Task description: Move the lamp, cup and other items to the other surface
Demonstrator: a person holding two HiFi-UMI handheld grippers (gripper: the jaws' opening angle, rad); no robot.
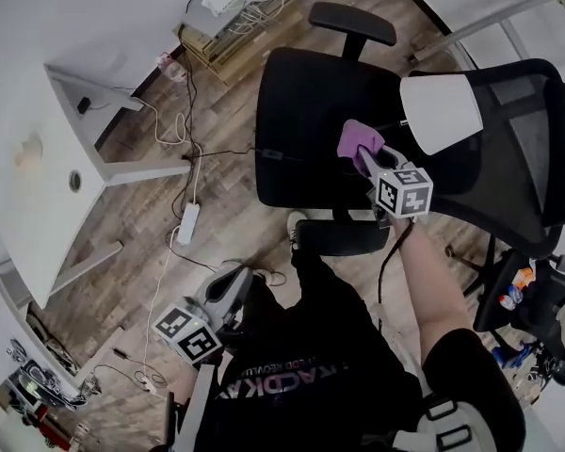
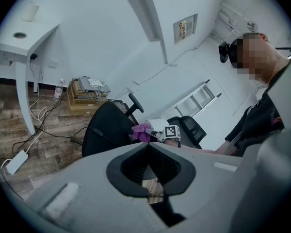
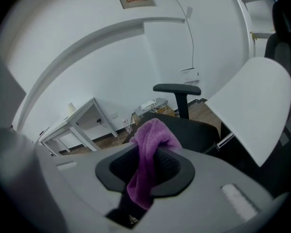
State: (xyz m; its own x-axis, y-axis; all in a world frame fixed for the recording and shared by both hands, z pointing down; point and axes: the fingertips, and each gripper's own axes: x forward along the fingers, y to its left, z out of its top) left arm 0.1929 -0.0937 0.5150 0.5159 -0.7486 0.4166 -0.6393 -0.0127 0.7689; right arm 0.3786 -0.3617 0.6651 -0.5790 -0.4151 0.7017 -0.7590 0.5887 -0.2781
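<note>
My right gripper (image 1: pixel 367 156) is shut on a purple cloth (image 1: pixel 358 139) and holds it over the seat of a black office chair (image 1: pixel 311 121). In the right gripper view the cloth (image 3: pixel 146 154) hangs down between the jaws of that gripper (image 3: pixel 148 152). A white lamp shade (image 1: pixel 440 111) rests on the chair against its mesh back, to the right of the cloth (image 3: pixel 254 106). My left gripper (image 1: pixel 234 279) hangs low at the left beside the person's leg, shut and empty (image 2: pixel 146 145). A pale cup (image 2: pixel 30 11) stands on the white table (image 2: pixel 24 42).
The white table (image 1: pixel 85 149) stands left of the chair across bare wood floor with cables and a power strip (image 1: pixel 188 222). A box with a router (image 1: pixel 221 17) sits by the far wall. A second chair (image 1: pixel 537 299) with small items is at the lower right. A ladder (image 2: pixel 199 98) leans behind.
</note>
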